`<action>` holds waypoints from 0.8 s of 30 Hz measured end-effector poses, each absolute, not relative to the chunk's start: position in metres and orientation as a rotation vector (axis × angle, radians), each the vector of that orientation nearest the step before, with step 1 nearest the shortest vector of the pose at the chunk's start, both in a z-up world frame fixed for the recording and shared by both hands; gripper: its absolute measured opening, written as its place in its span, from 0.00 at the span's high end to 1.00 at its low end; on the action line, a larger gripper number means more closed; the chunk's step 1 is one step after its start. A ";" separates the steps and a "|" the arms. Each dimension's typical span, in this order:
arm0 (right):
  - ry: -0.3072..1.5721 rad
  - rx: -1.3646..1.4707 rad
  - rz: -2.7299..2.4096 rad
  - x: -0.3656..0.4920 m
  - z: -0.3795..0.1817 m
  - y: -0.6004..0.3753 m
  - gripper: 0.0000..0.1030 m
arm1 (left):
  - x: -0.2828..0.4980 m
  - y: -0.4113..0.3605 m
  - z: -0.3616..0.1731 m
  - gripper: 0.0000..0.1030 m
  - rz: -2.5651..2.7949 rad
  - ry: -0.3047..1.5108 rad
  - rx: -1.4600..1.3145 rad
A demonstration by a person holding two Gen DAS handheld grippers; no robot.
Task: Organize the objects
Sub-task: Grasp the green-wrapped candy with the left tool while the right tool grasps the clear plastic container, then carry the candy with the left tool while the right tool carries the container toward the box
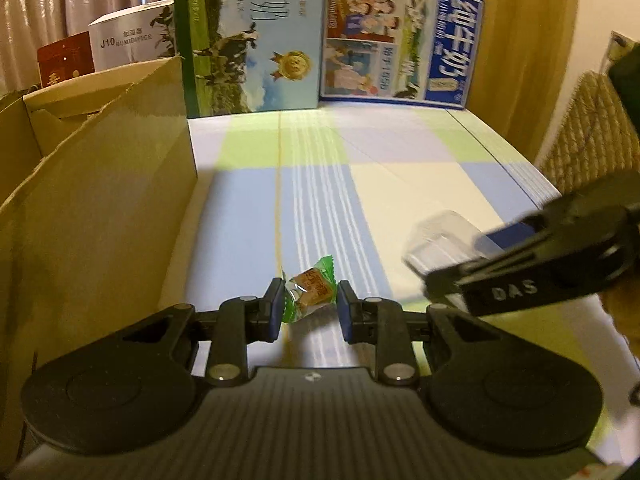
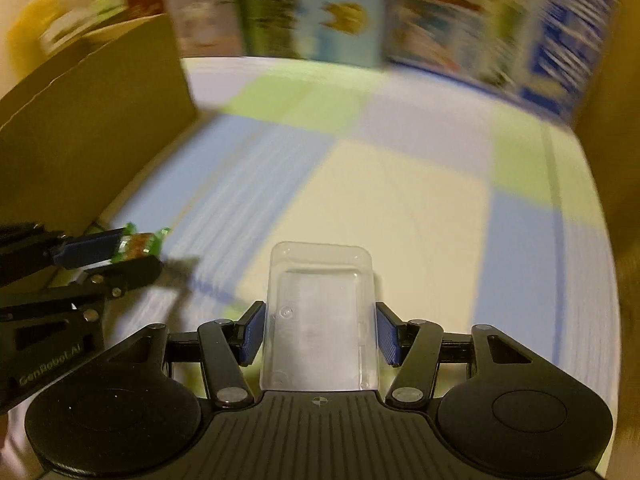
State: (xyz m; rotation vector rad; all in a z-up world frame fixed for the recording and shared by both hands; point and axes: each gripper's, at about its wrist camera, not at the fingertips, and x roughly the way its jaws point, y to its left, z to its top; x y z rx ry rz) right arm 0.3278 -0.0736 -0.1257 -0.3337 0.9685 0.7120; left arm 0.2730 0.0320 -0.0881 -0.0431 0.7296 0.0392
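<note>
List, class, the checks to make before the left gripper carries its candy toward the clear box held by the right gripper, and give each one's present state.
1. Candy sits between the left gripper pads: ok.
2. Pads firmly pinching the wrapper: cannot tell; small gaps show.
3. Clear box sits between the right gripper pads: ok.
4. Box opening faces up: cannot tell.
5. Cardboard box wall stays clear of the left gripper: ok.
6. Right wrist view sharp: not ok, blurred.
</note>
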 end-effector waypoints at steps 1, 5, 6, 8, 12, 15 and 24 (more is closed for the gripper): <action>0.993 -0.284 0.668 0.320 -0.123 -0.084 0.48 | 0.266 0.030 -0.086 0.78 0.032 0.735 -0.048; 1.003 -0.169 0.592 0.282 -0.102 -0.107 0.48 | 0.235 0.023 -0.074 0.78 0.005 0.753 -0.054; 0.993 -0.154 0.580 0.272 -0.094 -0.110 0.48 | 0.226 0.020 -0.069 0.78 -0.001 0.755 -0.054; 0.982 -0.112 0.557 0.251 -0.078 -0.118 0.48 | 0.208 0.018 -0.058 0.78 -0.006 0.752 -0.054; 0.933 -0.067 0.531 0.212 -0.041 -0.129 0.48 | 0.174 0.019 -0.034 0.78 -0.009 0.738 -0.063; 0.901 -0.055 0.533 0.181 -0.017 -0.137 0.48 | 0.147 0.020 -0.014 0.78 -0.012 0.723 -0.062; 0.845 -0.068 0.555 0.102 0.017 -0.152 0.48 | 0.072 0.026 0.028 0.78 0.009 0.683 -0.058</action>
